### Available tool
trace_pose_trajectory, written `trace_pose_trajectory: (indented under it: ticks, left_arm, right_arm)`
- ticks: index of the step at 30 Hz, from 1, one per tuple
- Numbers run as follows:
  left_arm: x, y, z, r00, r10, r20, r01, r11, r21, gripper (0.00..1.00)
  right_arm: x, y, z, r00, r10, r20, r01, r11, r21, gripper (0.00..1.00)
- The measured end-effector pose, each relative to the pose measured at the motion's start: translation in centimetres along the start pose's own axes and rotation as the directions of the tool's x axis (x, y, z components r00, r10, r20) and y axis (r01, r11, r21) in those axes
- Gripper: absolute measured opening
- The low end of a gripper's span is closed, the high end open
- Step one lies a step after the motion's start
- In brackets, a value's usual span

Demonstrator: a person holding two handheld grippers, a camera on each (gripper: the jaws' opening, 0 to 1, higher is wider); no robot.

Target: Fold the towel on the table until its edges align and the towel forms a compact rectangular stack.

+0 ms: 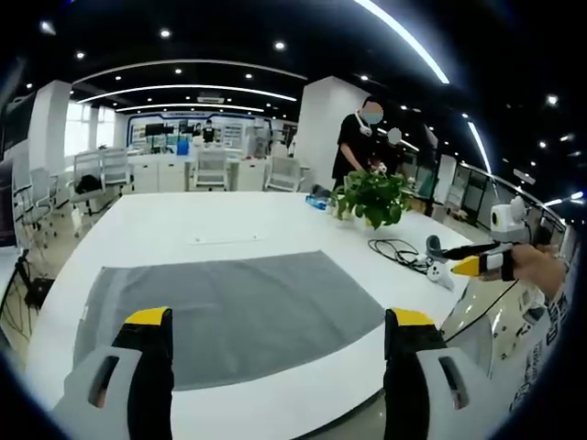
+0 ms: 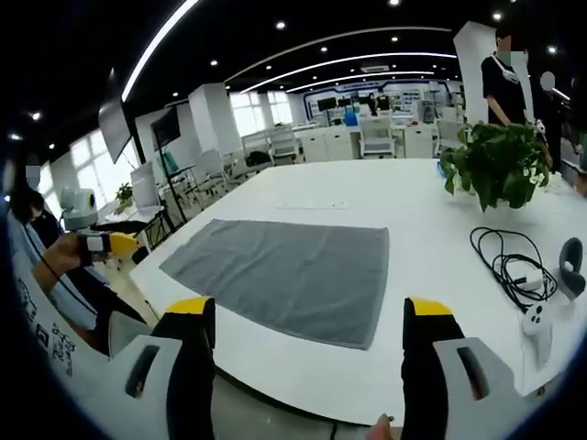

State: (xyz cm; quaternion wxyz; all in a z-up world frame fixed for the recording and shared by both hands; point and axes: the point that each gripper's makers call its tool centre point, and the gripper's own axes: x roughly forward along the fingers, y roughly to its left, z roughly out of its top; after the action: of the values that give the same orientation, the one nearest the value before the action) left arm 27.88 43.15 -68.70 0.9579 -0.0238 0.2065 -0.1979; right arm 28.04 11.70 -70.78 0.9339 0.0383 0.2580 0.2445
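- In the left gripper view, the left claw (image 1: 280,335) is standing wide open with nothing between its yellow-tipped jaws, hovering at the near edge of the white table (image 1: 229,215).
- The grey towel (image 1: 229,312) is lying flat and fully spread on the table just beyond those jaws, unfolded, with its long near edge running close to the table's near edge.
- Further back, near the middle of the table, a thin pale strip is lying; what it is cannot be told.
- To the right, a potted plant (image 1: 371,197) is sitting on the far right part of the table, well apart from the towel, with a coiled black cable (image 1: 399,252) and a white controller (image 1: 440,273) lying in front of it.
- Behind the plant, two people are standing beside a white pillar.
- At the right edge the right claw (image 1: 477,264) is showing, held by a hand (image 1: 541,266) off the table; its yellow tips are appearing close together, but whether they are touching cannot be told from here.
- In the right gripper view, the left claw (image 2: 115,244) is showing at the far left in a hand (image 2: 55,261).
- The right claw (image 2: 310,321) is gaping wide and gripping nothing, its jaws framing the near right corner of the towel (image 2: 284,275).
- The plant (image 2: 500,165), cable (image 2: 509,261) and controller (image 2: 535,325) are sitting to the right of the towel, apart from it.
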Motion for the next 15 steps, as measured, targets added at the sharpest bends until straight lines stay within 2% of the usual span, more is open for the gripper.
trace_pose_trajectory:
  ticks: [15]
  left_arm:
    - [0.64,-0.47,-0.08,1.000,-0.014,-0.013,0.014,1.000,-0.004,0.98]
  right_arm:
    - [-1.02,-1.07,0.06,1.000,-0.031,0.003,0.031,1.000,0.006,0.84]
